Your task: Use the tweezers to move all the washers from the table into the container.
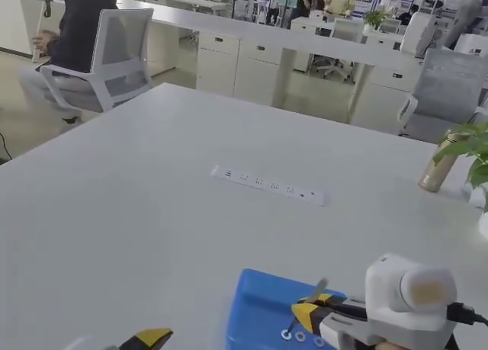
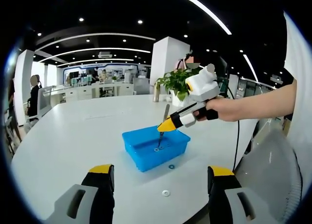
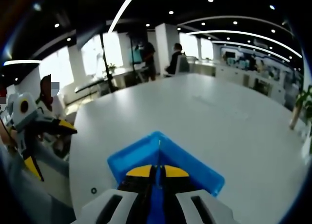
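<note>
Fingers (image 3: pixel 140 172) of the right gripper (image 2: pixel 166 128) clench thin metal tweezers (image 2: pixel 166 112) above the blue plastic container (image 2: pixel 151 160), the left gripper (image 2: pixel 162 171) is released, and small flat metal washers (image 2: pixel 166 193) on the white worktop (image 2: pixel 73 136) seem light, slippery, best pinched through the hole.

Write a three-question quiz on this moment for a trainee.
1. True or false: the left gripper is open.
2. In the left gripper view, how many washers lie on the table outside the container?
3. What holds the tweezers? A: the right gripper. B: the left gripper. C: a bare hand.
Key: 1 true; 2 two; 3 A.
</note>
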`<act>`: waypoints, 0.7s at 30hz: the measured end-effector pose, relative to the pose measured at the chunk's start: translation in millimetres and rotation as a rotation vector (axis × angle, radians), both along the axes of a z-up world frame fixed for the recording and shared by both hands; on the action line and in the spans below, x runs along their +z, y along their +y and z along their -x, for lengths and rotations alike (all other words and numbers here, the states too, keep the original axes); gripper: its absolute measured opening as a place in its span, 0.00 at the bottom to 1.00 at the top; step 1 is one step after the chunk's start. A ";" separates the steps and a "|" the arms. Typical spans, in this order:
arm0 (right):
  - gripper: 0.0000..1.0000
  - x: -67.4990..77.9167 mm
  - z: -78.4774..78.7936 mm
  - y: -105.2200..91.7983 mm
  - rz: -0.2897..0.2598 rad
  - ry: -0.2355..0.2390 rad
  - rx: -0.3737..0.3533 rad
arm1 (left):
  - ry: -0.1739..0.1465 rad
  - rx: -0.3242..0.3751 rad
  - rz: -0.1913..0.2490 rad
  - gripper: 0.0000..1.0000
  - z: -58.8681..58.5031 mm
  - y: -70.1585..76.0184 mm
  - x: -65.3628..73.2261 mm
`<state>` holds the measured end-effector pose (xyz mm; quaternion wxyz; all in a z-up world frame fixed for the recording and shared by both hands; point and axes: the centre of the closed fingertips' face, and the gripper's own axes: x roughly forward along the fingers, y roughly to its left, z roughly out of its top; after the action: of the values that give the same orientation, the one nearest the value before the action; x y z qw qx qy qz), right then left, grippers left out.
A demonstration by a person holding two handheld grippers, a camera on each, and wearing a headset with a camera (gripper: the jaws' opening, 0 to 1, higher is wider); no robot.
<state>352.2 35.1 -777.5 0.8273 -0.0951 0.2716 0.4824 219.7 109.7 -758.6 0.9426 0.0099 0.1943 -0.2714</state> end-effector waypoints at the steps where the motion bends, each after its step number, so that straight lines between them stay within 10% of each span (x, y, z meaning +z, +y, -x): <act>1: 0.03 3.1 2.8 0.4 -0.004 -0.002 0.001 | -0.001 0.000 0.000 0.79 0.0 0.0 0.1; 13: 0.03 34.3 27.4 2.8 -0.077 -0.020 0.020 | 0.003 -0.006 -0.008 0.78 0.8 -1.1 -1.0; 21: 0.03 22.3 51.9 2.8 -0.085 0.025 0.050 | 0.008 -0.013 -0.015 0.78 1.9 -1.5 -2.3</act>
<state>300.2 37.9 -755.2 0.8150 -0.0607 0.2588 0.5150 217.8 108.2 -760.9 0.9400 0.0171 0.1997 -0.2761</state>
